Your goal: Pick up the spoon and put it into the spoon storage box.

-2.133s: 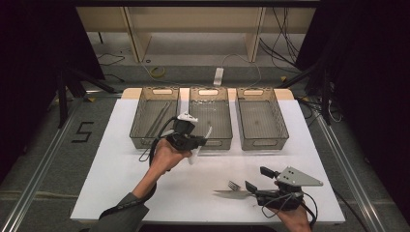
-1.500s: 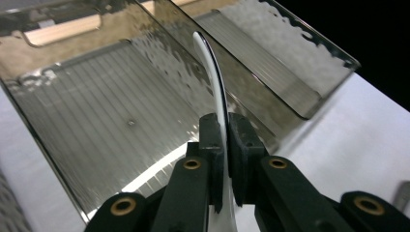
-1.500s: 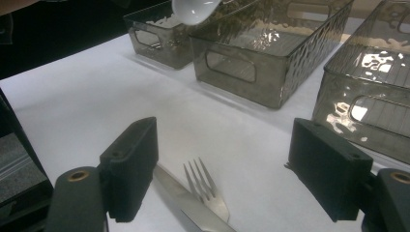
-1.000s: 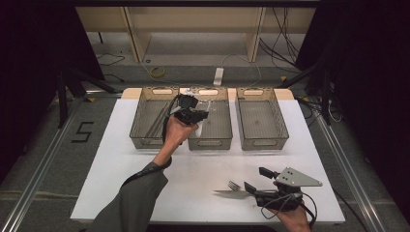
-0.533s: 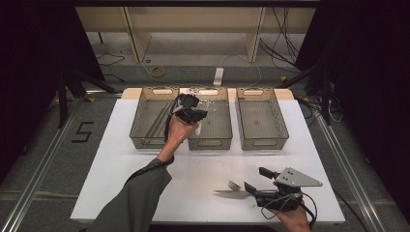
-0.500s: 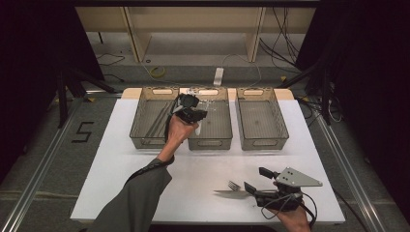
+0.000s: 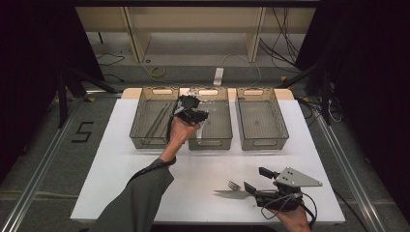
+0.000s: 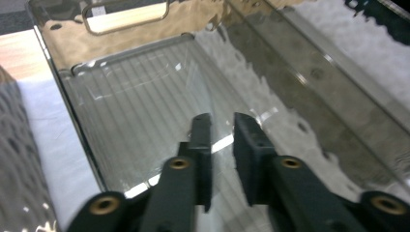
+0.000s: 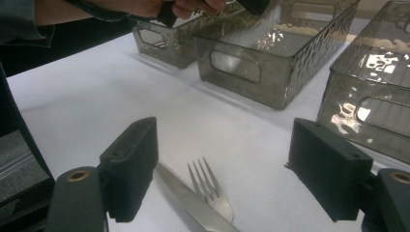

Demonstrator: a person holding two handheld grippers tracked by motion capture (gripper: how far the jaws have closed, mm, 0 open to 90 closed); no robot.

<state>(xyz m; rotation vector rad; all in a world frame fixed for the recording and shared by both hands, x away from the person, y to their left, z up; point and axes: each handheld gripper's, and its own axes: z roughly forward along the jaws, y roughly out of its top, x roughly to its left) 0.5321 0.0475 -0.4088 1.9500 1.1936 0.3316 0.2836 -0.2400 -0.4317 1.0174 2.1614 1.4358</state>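
Observation:
My left gripper (image 7: 187, 102) hangs over the middle grey bin (image 7: 209, 143), jaws pointing down into it. In the left gripper view its jaws (image 8: 222, 122) stand a little apart and have just been opening. A thin shiny utensil (image 8: 226, 143) shows in the gap, low over the bin floor (image 8: 145, 108); the pads do not press on it. My right gripper (image 7: 255, 179) rests at the table's near right, wide open. A fork (image 9: 210, 186) and a knife (image 9: 193, 205) lie on the white tabletop between its jaws (image 9: 225, 131), untouched.
Three grey bins stand in a row at the back: the left bin (image 7: 145, 141) holds several long thin utensils, and the right bin (image 7: 263, 142) looks empty. White tabletop (image 7: 203, 164) lies open between the bins and my right gripper.
My left gripper has carried a silvery utensil from in front of the bins up over the middle bin, and has held there for the last second. The right gripper, fork and knife have not moved.

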